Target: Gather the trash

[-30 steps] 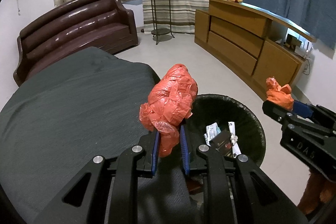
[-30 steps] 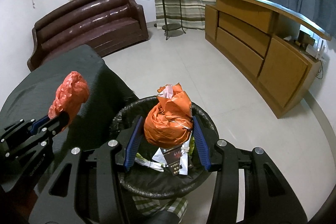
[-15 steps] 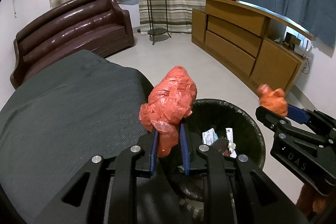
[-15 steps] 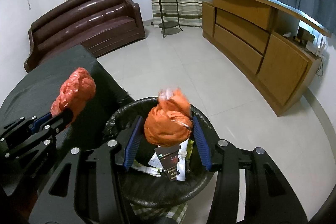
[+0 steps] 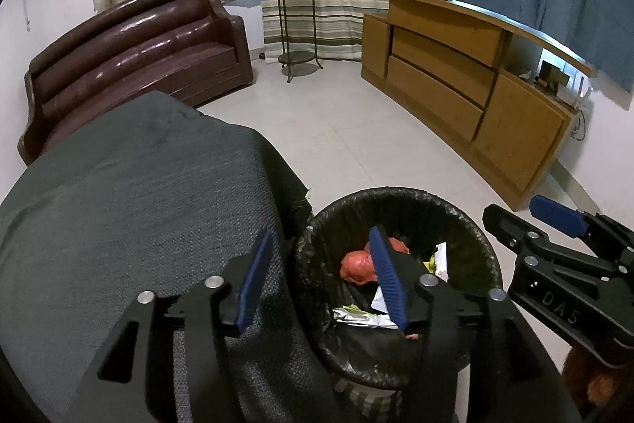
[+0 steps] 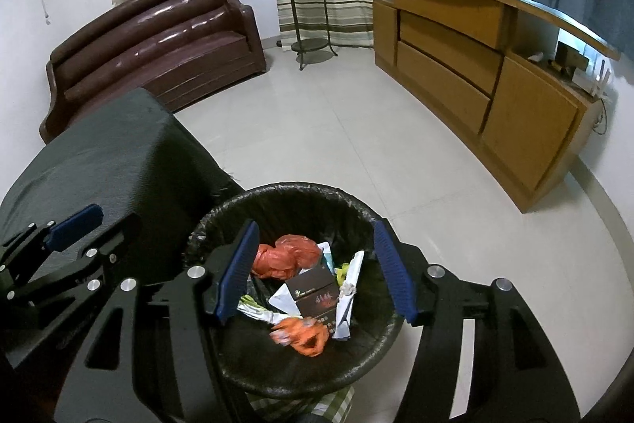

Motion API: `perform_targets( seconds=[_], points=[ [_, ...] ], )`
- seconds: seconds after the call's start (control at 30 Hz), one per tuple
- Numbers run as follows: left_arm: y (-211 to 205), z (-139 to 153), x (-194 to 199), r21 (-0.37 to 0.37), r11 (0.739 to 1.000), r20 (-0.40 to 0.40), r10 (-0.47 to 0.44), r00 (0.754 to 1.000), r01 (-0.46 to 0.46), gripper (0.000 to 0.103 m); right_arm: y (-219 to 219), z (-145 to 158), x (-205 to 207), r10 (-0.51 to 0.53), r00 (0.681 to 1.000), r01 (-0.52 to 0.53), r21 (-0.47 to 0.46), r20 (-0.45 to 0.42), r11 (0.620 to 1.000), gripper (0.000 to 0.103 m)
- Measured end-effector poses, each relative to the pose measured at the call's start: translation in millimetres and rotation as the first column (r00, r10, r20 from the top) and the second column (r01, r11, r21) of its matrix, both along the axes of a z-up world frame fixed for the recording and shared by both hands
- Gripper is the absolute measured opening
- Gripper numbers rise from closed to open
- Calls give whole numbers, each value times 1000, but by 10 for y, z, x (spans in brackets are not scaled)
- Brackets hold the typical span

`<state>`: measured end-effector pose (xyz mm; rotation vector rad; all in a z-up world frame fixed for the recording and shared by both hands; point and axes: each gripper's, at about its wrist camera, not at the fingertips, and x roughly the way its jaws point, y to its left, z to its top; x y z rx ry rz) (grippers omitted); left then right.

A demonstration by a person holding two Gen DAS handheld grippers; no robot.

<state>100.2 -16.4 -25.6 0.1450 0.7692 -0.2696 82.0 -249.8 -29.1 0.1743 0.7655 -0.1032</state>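
A bin with a black liner (image 5: 396,191) (image 6: 301,187) stands on the floor beside the cloth-covered table. My left gripper (image 5: 320,244) hangs over the bin's left rim, its jaws opening with nothing between them. My right gripper (image 6: 316,228) hovers above the bin's middle, jaws also opening and empty. A crumpled red-orange plastic bag (image 5: 356,264) (image 6: 285,256) lies inside the bin at the back. A second orange bag (image 6: 305,333), blurred, lies at the front among paper scraps and a dark card box (image 6: 313,294). Each gripper shows in the other's view, the right (image 5: 513,209) and the left (image 6: 107,221).
A dark grey cloth covers the table (image 5: 138,185) on the left. A brown sofa (image 5: 134,66) stands behind it, a plant stand (image 5: 295,10) by the curtains, and a long wooden cabinet (image 5: 455,86) along the right wall. Pale tiled floor (image 5: 337,125) lies between them.
Both grippers opened and let go of their orange bags, which dropped into the bin. The hands stayed over the bin.
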Motion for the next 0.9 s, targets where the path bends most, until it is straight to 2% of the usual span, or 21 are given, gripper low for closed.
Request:
perform_targets(
  seconds=[0.27,0.9],
  points=[
    [48,31,-10,-13,1000,15,14,1000,-13,66,-32,-15,-65,-25,1000,25,-1,1,1000,64],
    [330,261,-379,-24,999,97,50,994,-48,75,115,231,-406,-28,998,30,-34,56,999,68]
  ],
)
